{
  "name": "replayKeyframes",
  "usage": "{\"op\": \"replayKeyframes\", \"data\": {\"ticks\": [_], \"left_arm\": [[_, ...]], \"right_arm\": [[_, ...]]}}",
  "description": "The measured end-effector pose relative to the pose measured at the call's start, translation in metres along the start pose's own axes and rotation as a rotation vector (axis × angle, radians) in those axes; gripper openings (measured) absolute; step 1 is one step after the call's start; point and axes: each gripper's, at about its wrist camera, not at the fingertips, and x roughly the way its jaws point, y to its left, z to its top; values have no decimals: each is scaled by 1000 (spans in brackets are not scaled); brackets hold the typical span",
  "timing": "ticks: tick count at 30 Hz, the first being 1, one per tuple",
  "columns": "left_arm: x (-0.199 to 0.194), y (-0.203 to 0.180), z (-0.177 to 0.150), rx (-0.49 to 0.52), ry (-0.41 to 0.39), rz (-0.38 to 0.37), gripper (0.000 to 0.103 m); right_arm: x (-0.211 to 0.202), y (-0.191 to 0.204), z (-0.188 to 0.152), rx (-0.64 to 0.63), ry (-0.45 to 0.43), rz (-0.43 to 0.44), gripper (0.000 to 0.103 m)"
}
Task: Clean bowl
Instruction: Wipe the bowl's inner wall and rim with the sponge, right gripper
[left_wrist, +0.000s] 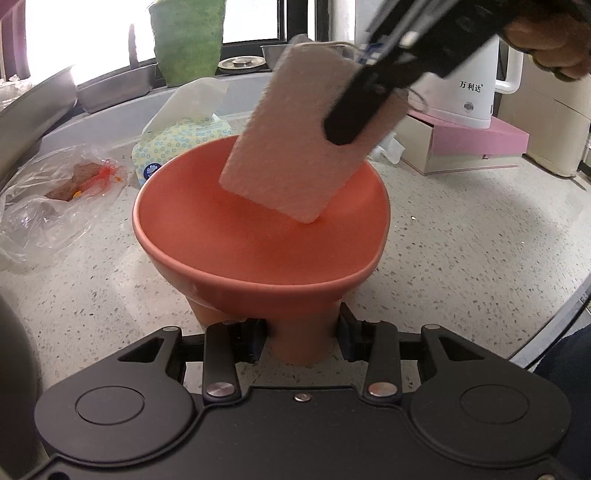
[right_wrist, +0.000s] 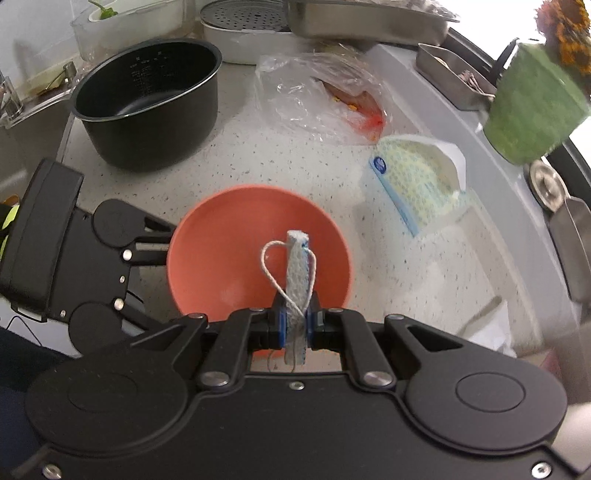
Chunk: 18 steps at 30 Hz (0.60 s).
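1. The orange bowl (left_wrist: 258, 240) is standing upright on the speckled surface (left_wrist: 461, 240), with its opening facing up and its narrow foot at the bottom.
2. The left gripper (left_wrist: 301, 338) is holding the bowl by this foot; its fingers (left_wrist: 255, 341) are pressing on the foot from both sides, at the near side of the bowl.
3. The right gripper (right_wrist: 295, 325) is pinching a white sponge (left_wrist: 295, 140) by its top end, with its fingers closed tightly on it.
4. The long axis of the sponge is tilting: the top end is leaning to the far right, and the lower end is pointing down into the bowl, where one corner is touching the inner wall.
5. In the right wrist view, the sponge is showing only its thin edge, with a white string loop (right_wrist: 275, 266) hanging beside it.
6. A dark pot (right_wrist: 147, 103), a plastic bag (left_wrist: 55, 195) and a tissue pack (left_wrist: 177, 144) are lying farther back on the surface.
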Motion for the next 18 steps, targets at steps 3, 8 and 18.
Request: {"op": "replayKeyframes", "data": {"ticks": [3, 8, 18], "left_arm": [[0, 0, 1, 2, 4, -1, 38], [1, 0, 1, 9, 10, -3, 39], [1, 1, 4, 14, 23, -4, 39]], "right_arm": [[-2, 0, -7, 41, -5, 8, 11], [-7, 6, -17, 87, -26, 35, 11], [-9, 31, -9, 108, -91, 98, 11]]}}
